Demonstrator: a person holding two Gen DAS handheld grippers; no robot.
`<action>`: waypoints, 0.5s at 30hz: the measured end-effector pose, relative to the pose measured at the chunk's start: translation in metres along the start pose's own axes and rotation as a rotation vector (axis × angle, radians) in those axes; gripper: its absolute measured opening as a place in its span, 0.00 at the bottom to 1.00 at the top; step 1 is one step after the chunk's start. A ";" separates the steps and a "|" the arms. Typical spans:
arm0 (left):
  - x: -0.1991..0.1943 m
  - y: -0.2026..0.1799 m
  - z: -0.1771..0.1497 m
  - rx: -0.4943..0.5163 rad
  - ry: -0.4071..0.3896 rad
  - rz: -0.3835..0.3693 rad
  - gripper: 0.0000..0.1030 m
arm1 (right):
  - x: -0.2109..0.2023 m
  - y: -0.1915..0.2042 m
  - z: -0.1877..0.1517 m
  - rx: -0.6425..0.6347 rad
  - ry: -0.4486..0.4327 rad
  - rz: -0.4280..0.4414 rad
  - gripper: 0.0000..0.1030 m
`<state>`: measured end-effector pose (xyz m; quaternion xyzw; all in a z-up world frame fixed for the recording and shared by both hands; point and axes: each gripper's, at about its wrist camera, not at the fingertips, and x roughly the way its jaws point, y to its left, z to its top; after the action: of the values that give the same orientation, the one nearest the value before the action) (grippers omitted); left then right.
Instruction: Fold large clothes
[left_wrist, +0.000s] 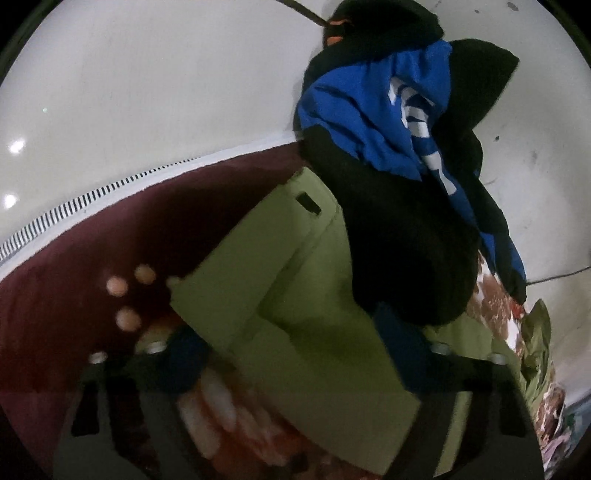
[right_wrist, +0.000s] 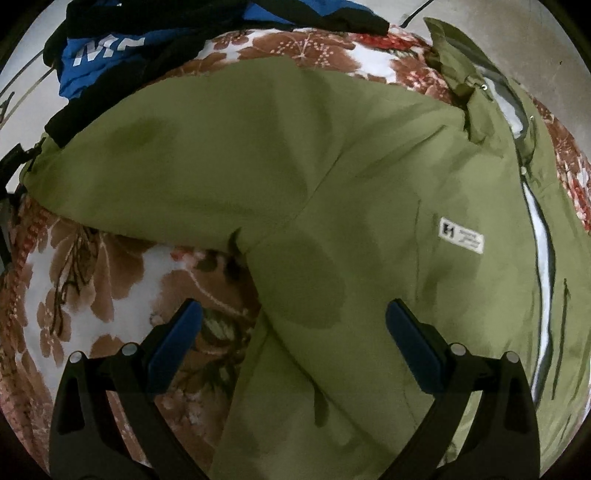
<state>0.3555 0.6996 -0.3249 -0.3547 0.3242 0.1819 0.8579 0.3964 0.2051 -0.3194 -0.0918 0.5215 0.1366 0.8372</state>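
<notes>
An olive green jacket (right_wrist: 332, 177) lies spread on a floral blanket (right_wrist: 92, 280), its sleeve stretched to the left, a white label and a pale zipper line at the right. My right gripper (right_wrist: 293, 332) is open above the jacket's body near the armpit, holding nothing. In the left wrist view the green sleeve (left_wrist: 273, 273) with a black cuff tab runs between the blue pads of my left gripper (left_wrist: 295, 354). The jaws stand wide apart, open over the sleeve.
A blue and black garment (left_wrist: 388, 122) is heaped past the sleeve end, also at the top left of the right wrist view (right_wrist: 110, 48). A maroon surface (left_wrist: 110, 236) and a pale floor (left_wrist: 147, 92) lie beyond. A thin cable (left_wrist: 554, 275) crosses the floor.
</notes>
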 end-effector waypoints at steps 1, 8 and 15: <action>0.000 0.004 0.001 -0.018 0.001 -0.005 0.41 | 0.003 0.001 -0.001 -0.001 0.002 0.003 0.96; -0.022 -0.016 0.003 0.036 0.004 -0.139 0.08 | 0.017 0.011 -0.018 -0.066 -0.018 0.011 0.96; -0.098 -0.093 -0.002 0.076 -0.104 -0.286 0.08 | 0.025 0.013 -0.029 -0.077 -0.038 0.009 0.97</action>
<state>0.3339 0.6268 -0.2129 -0.3546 0.2322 0.0635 0.9035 0.3776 0.2120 -0.3547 -0.1191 0.5003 0.1620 0.8422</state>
